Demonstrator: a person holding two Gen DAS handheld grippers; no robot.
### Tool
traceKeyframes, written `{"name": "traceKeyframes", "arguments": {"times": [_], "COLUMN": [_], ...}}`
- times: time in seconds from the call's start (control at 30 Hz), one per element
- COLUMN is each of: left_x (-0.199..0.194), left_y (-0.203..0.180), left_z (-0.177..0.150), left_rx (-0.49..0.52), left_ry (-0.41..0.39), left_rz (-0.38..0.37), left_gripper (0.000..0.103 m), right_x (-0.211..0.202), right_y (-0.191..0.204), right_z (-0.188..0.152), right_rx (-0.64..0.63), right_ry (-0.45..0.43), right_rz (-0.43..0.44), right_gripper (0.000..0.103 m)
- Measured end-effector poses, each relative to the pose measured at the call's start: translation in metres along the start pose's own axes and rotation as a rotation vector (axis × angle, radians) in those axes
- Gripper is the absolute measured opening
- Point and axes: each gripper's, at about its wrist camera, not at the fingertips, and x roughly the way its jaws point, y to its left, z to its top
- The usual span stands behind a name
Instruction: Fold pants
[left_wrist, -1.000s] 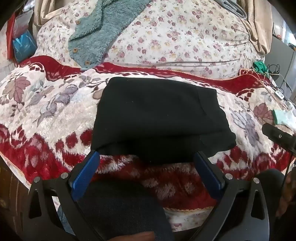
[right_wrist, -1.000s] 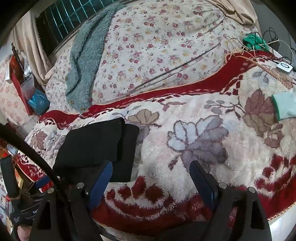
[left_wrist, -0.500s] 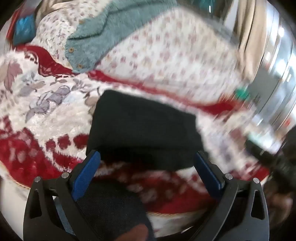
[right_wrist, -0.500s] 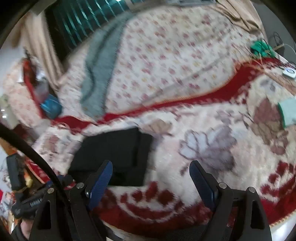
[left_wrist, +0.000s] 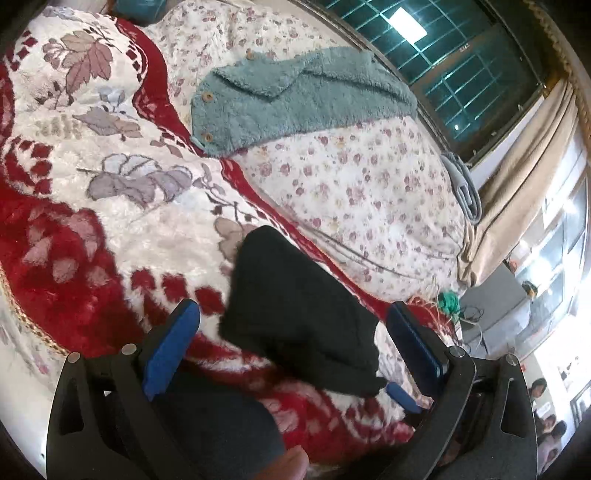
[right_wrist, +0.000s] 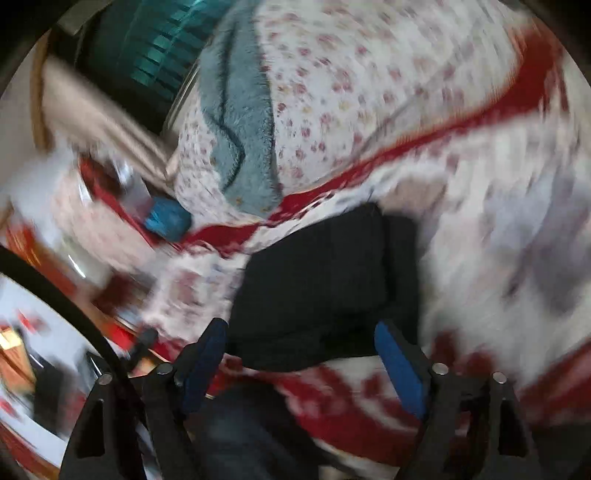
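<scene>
Pants (left_wrist: 299, 317) folded, dead ahead betw both claws' fingers, long axis running away up-left. Left gripper (left_wrist: 291, 347) & right gripper (right_wrist: 303, 354) spread wide, empty; neither clearly nearer.

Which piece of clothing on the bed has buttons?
The fluffy teal cardigan on the floral quilt; the folded black pants show none.

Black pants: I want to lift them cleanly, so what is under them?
The black pants lie folded on the red and white blanket. Whatever is beneath them is covered.
</scene>
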Motion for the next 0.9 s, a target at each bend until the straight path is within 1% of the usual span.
{"name": "traceKeyframes", "arguments": {"times": [0.03,0.1,0.13,0.2,0.3,0.37,0.4,0.43,0.47,0.57,0.6,0.63,0.7,0.73,0.8,0.83,0.87,0.9], "left_x": [0.005,0.016,0.019,0.020,0.024,0.024,0.023,0.024,0.024,0.028,0.028,0.028,0.031,0.032,0.033,0.033,0.033,0.033], "left_y": [0.004,0.012,0.016,0.024,0.032,0.033,0.032,0.031,0.031,0.025,0.023,0.024,0.022,0.023,0.024,0.025,0.025,0.026], "left_z": [-0.001,-0.002,-0.003,-0.004,-0.005,-0.007,-0.008,-0.006,-0.008,-0.004,-0.004,-0.003,-0.002,-0.002,-0.002,-0.001,-0.001,-0.001], "left_rx": [-0.017,-0.054,-0.085,-0.134,-0.178,-0.183,-0.179,-0.177,-0.175,-0.177,-0.179,-0.178,-0.182,-0.186,-0.196,-0.200,-0.204,-0.206], "left_ry": [0.052,0.105,0.119,0.128,0.151,0.162,0.163,0.166,0.172,0.181,0.182,0.185,0.193,0.198,0.209,0.212,0.211,0.211], "left_rz": [-0.001,0.028,0.034,0.036,0.023,0.025,0.027,0.031,0.029,0.027,0.028,0.027,0.030,0.031,0.029,0.028,0.027,0.024], "left_gripper": [0.101,0.101,0.101,0.101,0.101,0.101,0.101,0.101,0.101,0.101,0.101,0.101,0.101,0.101,0.101,0.101,0.101,0.101], "right_x": [0.009,0.013,0.016,0.020,0.031,0.035,0.038,0.041,0.042,0.044,0.047,0.048,0.051,0.052,0.053,0.053,0.053,0.052], "right_y": [-0.008,-0.020,-0.029,-0.041,-0.052,-0.056,-0.055,-0.052,-0.051,-0.046,-0.048,-0.052,-0.064,-0.072,-0.078,-0.073,-0.067,-0.056], "right_z": [-0.004,-0.002,0.003,0.011,0.020,0.023,0.024,0.025,0.026,0.025,0.026,0.024,0.020,0.017,0.016,0.020,0.025,0.031], "right_rx": [0.041,0.113,0.178,0.270,0.412,0.478,0.490,0.494,0.483,0.430,0.436,0.451,0.530,0.608,0.686,0.668,0.639,0.572], "right_ry": [-0.006,-0.020,-0.027,-0.012,0.047,0.068,0.092,0.111,0.118,0.131,0.138,0.139,0.136,0.126,0.120,0.145,0.164,0.191], "right_rz": [0.035,0.058,0.104,0.134,0.242,0.295,0.311,0.326,0.334,0.305,0.297,0.288,0.258,0.245,0.225,0.188,0.151,0.091], "right_gripper": [0.080,0.080,0.080,0.080,0.080,0.080,0.079,0.075,0.069,0.059,0.056,0.054,0.054,0.053,0.053,0.053,0.050,0.040]}}
